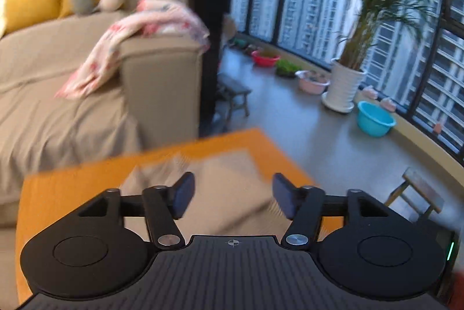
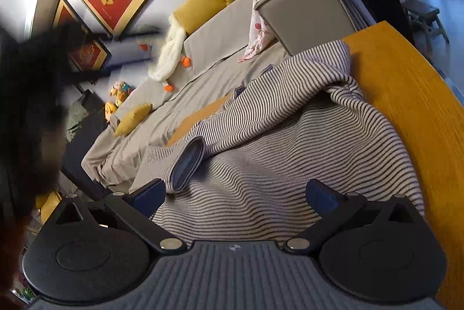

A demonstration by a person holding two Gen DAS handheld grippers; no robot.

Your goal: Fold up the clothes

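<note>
Striped garment [image 2: 275,136] rumpled on orange table [image 2: 411,107]

Striped garment [image 2: 290,141] heaped across tabletop [image 2: 411,107], blocking middle. Bare strip open along right edge. Sofa arm [image 2: 307,8] crowds far side, close behind table.

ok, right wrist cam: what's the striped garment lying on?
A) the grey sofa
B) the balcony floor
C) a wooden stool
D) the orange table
D. The striped garment lies crumpled on the orange table, whose bare top shows along its right side; the right gripper hovers open above it, holding nothing.
</note>
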